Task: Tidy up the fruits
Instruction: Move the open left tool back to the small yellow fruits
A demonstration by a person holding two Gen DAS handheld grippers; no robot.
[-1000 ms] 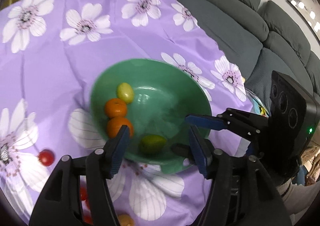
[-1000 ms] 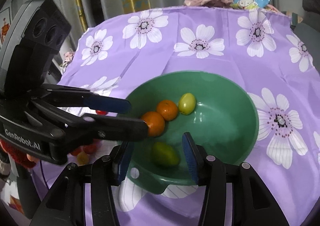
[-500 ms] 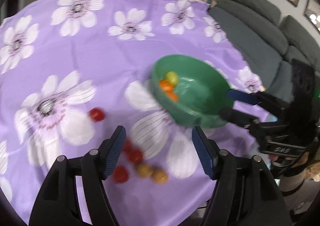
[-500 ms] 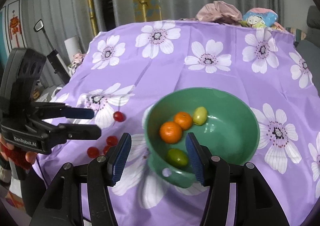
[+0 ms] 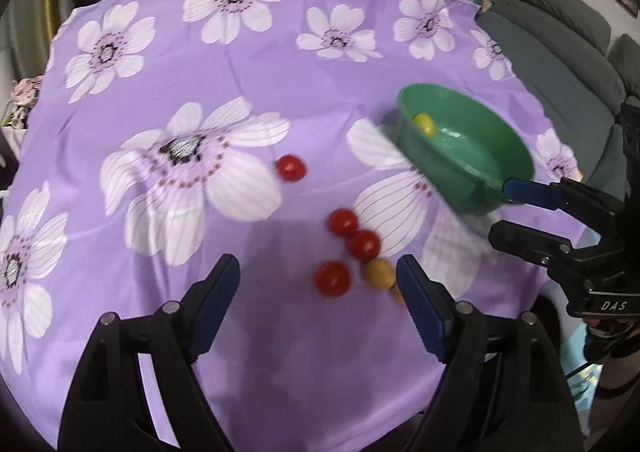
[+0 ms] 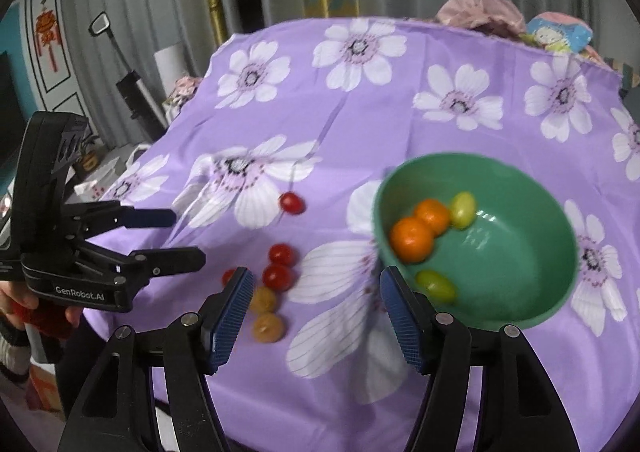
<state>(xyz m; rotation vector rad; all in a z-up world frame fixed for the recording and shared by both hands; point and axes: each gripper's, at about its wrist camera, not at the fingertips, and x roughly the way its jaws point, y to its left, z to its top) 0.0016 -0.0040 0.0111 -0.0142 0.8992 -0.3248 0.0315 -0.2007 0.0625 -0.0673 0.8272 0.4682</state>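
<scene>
Lying loose on the purple flowered cloth of the table (image 5: 248, 64), the cluster of cherry tomatoes (image 5: 362, 246) sits just ahead of the left tongs (image 5: 318, 288) and a little toward their right finger, with three red ones and a yellowish one (image 5: 378, 272) packed close and a fourth red tomato (image 5: 291, 168) farther out on its own. These fruits are round, so no long axis governs the approach; what matters is which single one falls between the blue pads. The left tongs, whose jaws have just been opening, stand wide apart with nothing between them, and the nearest red tomato (image 5: 332, 279) lies just beyond the gap. To the right of the cluster stands the green bowl (image 6: 532, 304), already holding two oranges (image 6: 412, 239) and two greenish-yellow fruits. The right tongs (image 6: 316, 310), jaws also just opening and empty, hang by the bowl's near rim, so the left hand looks the better placed for the loose tomatoes.
</scene>
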